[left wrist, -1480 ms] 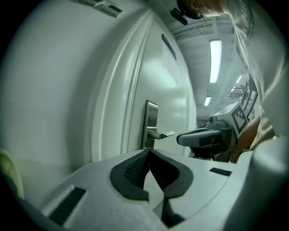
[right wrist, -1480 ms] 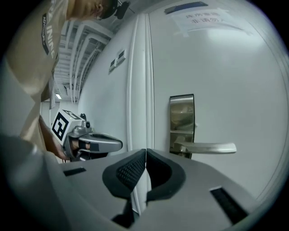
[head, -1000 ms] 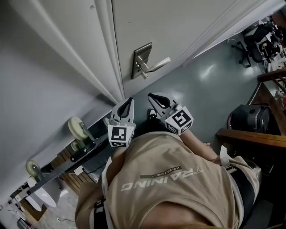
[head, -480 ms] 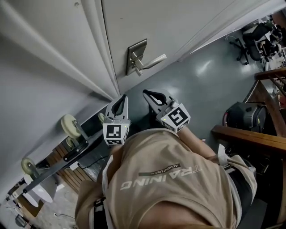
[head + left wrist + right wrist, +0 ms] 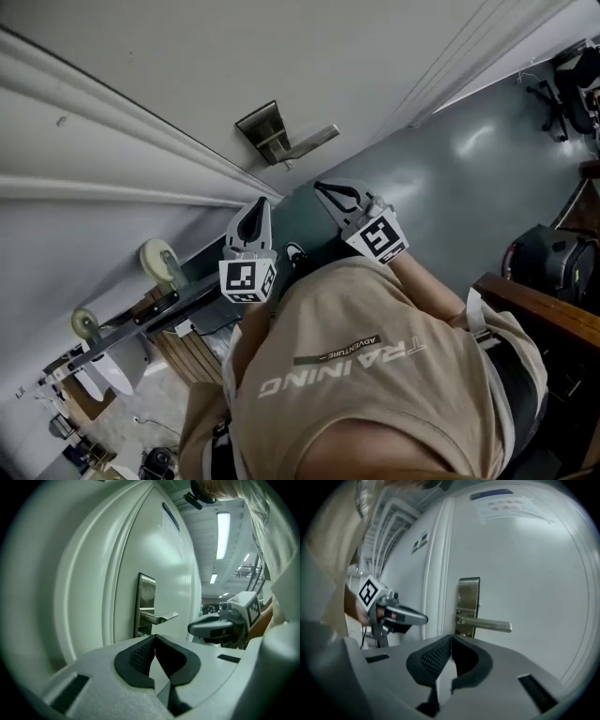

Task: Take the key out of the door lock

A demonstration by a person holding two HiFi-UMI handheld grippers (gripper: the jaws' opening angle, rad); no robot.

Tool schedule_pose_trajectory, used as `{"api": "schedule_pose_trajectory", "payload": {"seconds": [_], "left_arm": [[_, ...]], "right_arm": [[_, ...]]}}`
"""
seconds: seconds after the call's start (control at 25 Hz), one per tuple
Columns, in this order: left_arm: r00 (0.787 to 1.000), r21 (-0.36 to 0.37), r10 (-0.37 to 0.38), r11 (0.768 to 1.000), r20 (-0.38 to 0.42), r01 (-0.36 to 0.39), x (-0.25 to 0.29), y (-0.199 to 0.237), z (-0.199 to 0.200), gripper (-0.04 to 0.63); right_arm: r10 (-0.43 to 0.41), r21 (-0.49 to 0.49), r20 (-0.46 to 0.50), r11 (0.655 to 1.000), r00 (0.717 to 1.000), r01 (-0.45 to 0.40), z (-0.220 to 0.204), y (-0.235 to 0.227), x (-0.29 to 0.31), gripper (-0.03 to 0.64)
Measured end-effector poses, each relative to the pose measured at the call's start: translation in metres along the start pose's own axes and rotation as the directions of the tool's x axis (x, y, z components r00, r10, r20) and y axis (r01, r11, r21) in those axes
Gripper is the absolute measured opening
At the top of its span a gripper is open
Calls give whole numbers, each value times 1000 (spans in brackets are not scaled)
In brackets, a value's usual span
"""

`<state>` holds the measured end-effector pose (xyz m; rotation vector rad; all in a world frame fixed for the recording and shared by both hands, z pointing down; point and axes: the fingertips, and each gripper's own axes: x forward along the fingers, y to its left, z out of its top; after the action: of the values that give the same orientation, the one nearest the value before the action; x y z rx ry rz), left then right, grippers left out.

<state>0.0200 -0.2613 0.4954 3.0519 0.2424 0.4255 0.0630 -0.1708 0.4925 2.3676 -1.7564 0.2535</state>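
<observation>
The left gripper [image 5: 262, 204] at centre left and the right gripper [image 5: 322, 190] beside it were both closed on nothing, tips meeting, and apart from the door [image 5: 375, 56]. The lock plate [image 5: 262, 131] sat at upper centre with its handle [image 5: 314, 141] pointing right. The key below it was too small to make out.

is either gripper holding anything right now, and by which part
Nothing is held: the left gripper and the right gripper each have their jaws together with nothing between them, both apart from the door handle.
</observation>
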Motion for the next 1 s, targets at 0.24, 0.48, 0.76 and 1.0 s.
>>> {"api": "schedule_pose_trajectory", "payload": {"seconds": [0.24, 0.48, 0.76, 1.0], "left_arm": [[997, -112, 79, 990, -24, -82, 10, 7, -3, 9], [991, -357, 132, 928, 36, -111, 17, 0, 1, 9], [979, -616, 155, 786, 134, -40, 33, -3, -2, 9], [980, -774, 133, 632, 149, 32, 54, 11, -17, 10]], "right_arm": [[181, -43, 53, 983, 982, -179, -7, -3, 18, 15], [288, -42, 92, 958, 953, -285, -2, -16, 11, 14], [326, -81, 80, 944, 942, -319, -9, -35, -2, 14], [240, -75, 98, 970, 966, -233, -7, -54, -9, 14]]}}
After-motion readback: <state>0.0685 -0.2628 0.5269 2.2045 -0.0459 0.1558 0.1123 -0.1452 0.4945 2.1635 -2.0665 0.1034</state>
